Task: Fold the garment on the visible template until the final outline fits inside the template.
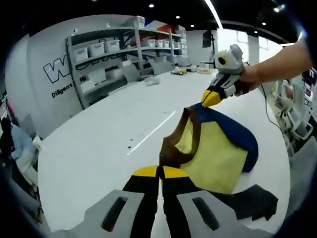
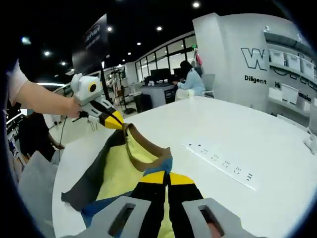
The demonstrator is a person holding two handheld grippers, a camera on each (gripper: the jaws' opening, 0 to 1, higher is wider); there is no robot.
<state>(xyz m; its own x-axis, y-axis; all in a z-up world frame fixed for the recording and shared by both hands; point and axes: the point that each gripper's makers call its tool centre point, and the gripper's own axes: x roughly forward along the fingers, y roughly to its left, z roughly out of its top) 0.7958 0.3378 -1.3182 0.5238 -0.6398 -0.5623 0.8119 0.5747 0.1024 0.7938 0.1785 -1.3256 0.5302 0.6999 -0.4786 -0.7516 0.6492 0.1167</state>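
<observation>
Pinching the brown collar between closed jaws, the left gripper and right gripper each hold one side of the T-shirt lifted off the white table. Soft yellow knit sags between them, with blue and dark grey panels trailing onto the table. Folding looks barely begun; I can't make out a template.
</observation>
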